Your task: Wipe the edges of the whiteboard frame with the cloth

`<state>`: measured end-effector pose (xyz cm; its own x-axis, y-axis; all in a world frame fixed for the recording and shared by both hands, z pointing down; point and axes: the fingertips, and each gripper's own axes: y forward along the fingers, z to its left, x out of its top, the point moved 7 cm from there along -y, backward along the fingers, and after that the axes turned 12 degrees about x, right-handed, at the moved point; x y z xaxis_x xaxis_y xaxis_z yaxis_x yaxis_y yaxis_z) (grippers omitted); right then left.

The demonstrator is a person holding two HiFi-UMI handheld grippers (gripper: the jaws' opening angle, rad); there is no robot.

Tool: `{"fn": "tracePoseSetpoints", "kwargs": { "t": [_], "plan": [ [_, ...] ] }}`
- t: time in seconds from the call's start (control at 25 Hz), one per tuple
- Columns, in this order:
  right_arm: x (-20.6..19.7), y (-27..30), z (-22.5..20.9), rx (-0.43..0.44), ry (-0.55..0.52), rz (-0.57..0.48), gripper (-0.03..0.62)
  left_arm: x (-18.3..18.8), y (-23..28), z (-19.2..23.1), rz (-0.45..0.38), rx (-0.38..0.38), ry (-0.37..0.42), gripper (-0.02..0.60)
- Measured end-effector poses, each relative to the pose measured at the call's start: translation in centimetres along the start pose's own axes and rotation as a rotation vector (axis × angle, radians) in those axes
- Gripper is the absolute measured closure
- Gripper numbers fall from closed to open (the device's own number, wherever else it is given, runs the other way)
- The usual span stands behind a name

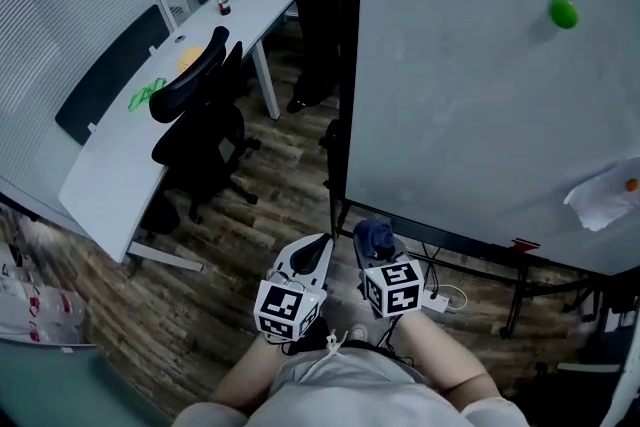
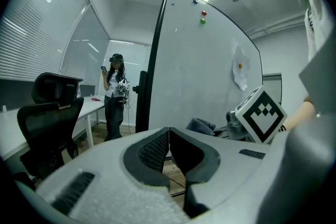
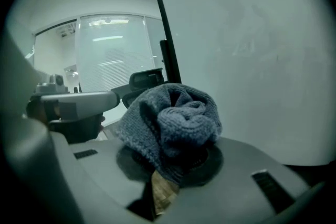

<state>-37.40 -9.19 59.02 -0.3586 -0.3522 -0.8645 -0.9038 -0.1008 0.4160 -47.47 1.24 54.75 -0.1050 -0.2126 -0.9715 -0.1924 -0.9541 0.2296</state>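
Near whiteboard point(image 1: 470, 85) lower corner: right gripper point(image 1: 378, 255) clamped on bunched blue cloth point(image 3: 170, 123); left gripper point(image 2: 169, 134) alongside, jaws together, holding nothing.

The person is wearing a pale grey top point(image 1: 350, 390) that is filling the head view at six o'clock, with a white knotted cord point(image 1: 331, 345) at its front and a pale sleeve point(image 1: 500, 412) at five o'clock. The pale grey moulded-plastic left gripper point(image 1: 318, 253) is showing black, finely ribbed jaw pads point(image 2: 153, 150) set in smooth rounded shells, with a black slotted vent point(image 2: 73, 191) at seven o'clock of them. The matching pale grey right gripper point(image 1: 374, 243) is showing a similar slot point(image 3: 269, 184). Each is bearing a white cube with black square markers: the left cube point(image 1: 287, 307), and the right cube point(image 1: 392, 286) at three o'clock of it.
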Motion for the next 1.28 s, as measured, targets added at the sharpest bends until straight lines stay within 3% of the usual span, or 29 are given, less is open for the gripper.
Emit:
{"fn": "tracePoseSetpoints", "kwargs": {
  "t": [0.28,0.56,0.88,1.28],
  "plan": [
    [-0.5,7.5,-2.4,-0.010,-0.013,0.116,0.525,-0.6,2.8,4.2,0.019,-0.023,-0.052,0.561],
    [-0.1,12.2,-4.0,-0.030,-0.050,0.156,0.525,-2.2,3.9,6.5,0.051,-0.008,-0.069,0.561],
    [1.4,12.9,-4.6,-0.047,-0.069,0.166,0.525,-2.3,3.6,7.7,0.069,0.021,-0.101,0.561],
    [7.8,10.3,-1.8,-0.099,-0.159,0.162,0.525,0.1,3.1,7.3,0.016,0.037,-0.066,0.561]
  ]
}}
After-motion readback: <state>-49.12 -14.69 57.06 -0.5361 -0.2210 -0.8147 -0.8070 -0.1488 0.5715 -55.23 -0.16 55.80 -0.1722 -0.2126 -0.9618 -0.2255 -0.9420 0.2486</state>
